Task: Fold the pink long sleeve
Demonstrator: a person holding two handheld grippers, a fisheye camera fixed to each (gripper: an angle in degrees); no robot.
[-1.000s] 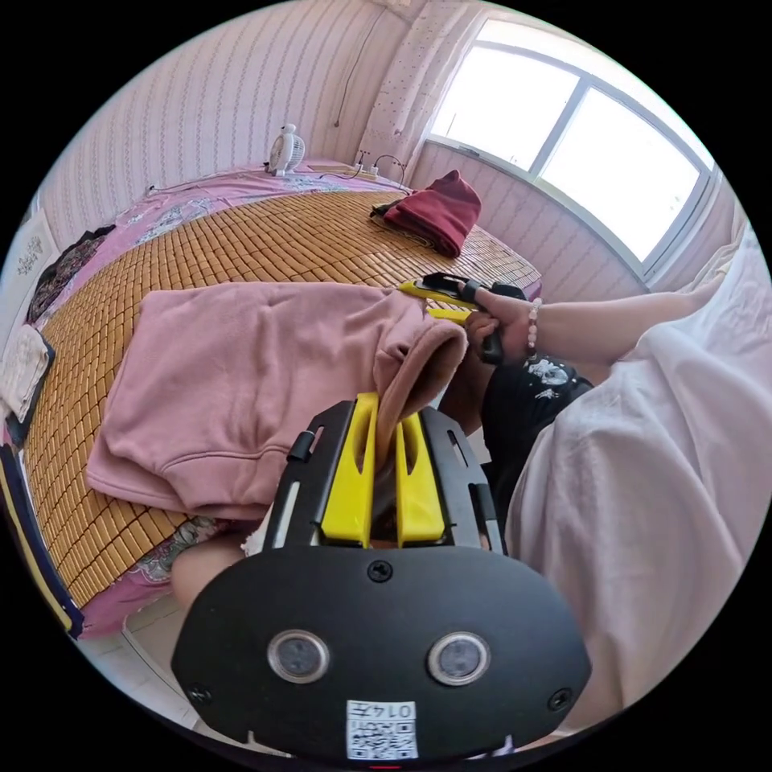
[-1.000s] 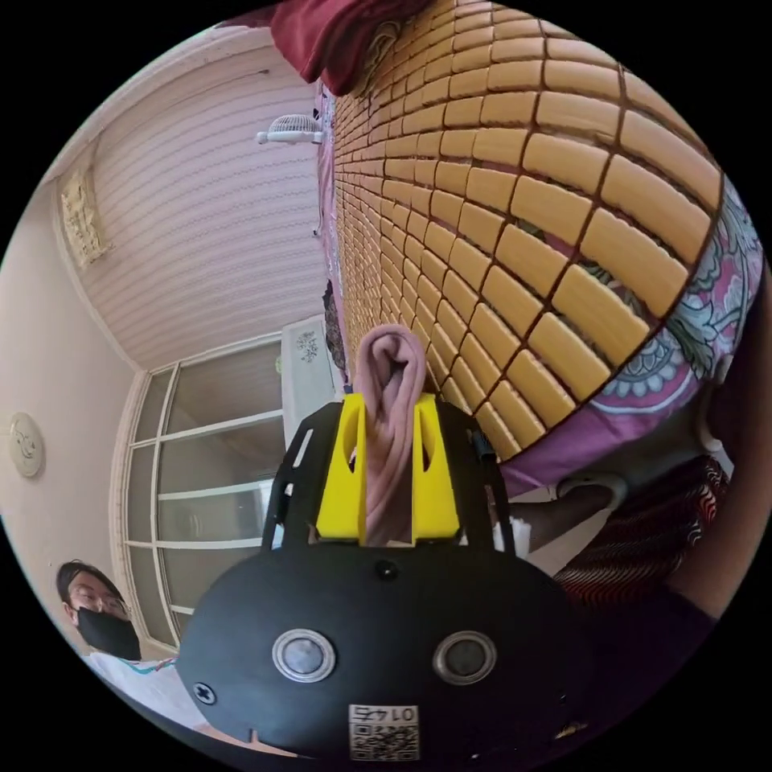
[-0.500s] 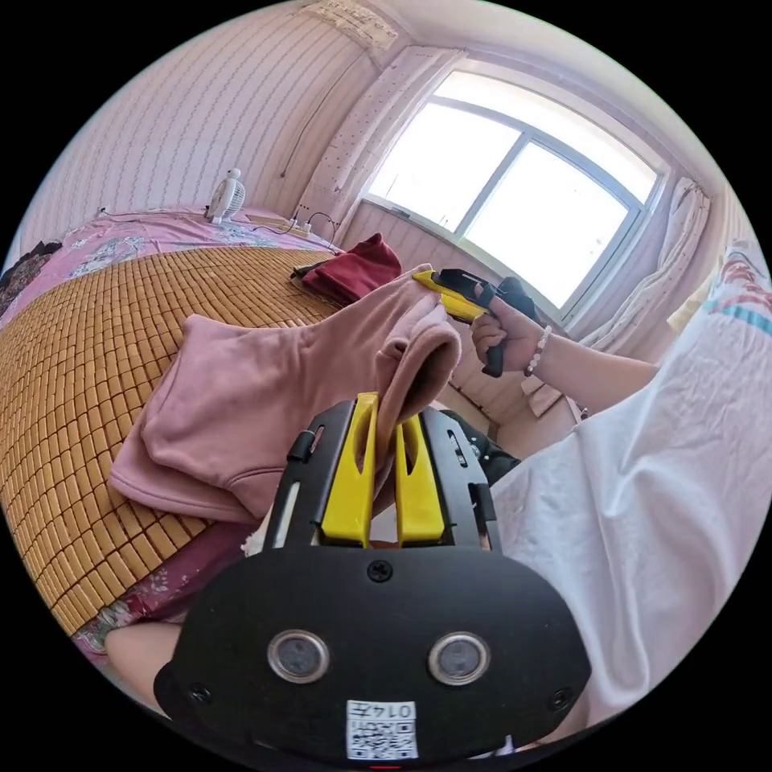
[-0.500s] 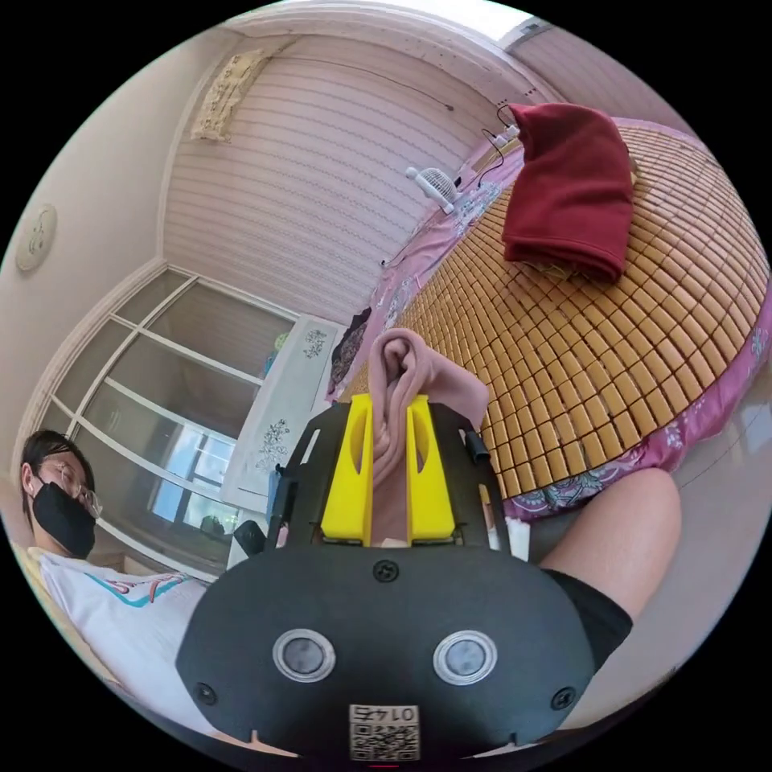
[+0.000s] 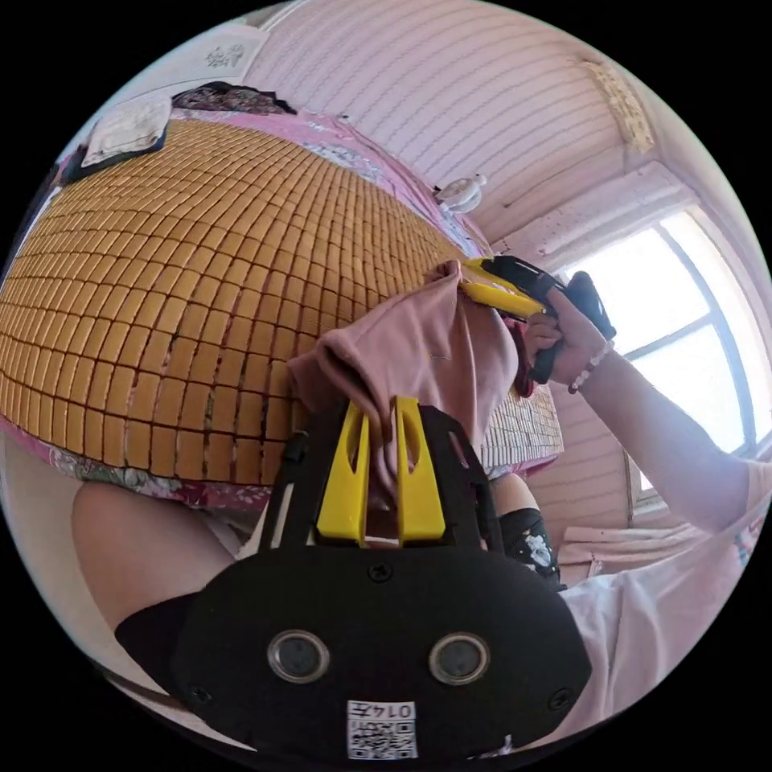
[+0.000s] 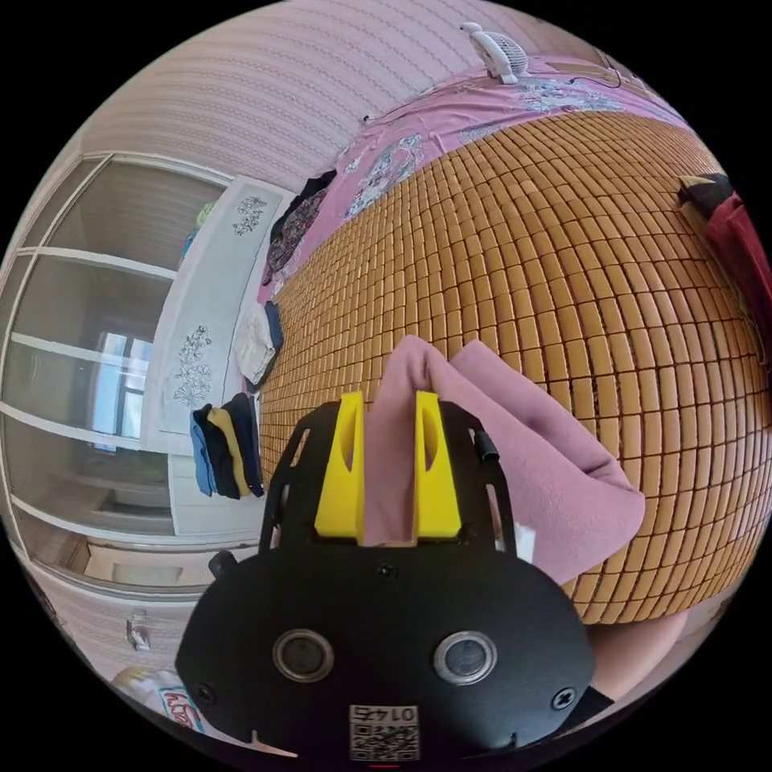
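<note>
The pink long sleeve [image 5: 426,354] hangs in the air above the bamboo mat [image 5: 161,265], stretched between both grippers. My left gripper [image 5: 381,412] is shut on one bunched edge of it. In the left gripper view the right gripper [image 5: 470,281], held by a hand [image 5: 559,334], pinches the far upper corner. In the right gripper view my right gripper [image 6: 386,406] is shut on a fold of the pink long sleeve [image 6: 531,474], which drapes down to the right over the bamboo mat [image 6: 523,241].
A dark red folded garment [image 6: 744,241] lies at the mat's right edge. A small white fan [image 6: 494,48] stands at the far side of the bed. Folded clothes [image 6: 225,450] and a white cloth [image 6: 253,350] lie by the headboard. A bare knee [image 5: 137,539] presses against the bed edge.
The garment has left the mat and now hangs from both grippers. Both cameras have rolled and swung, so the mat now sits behind the garment.
</note>
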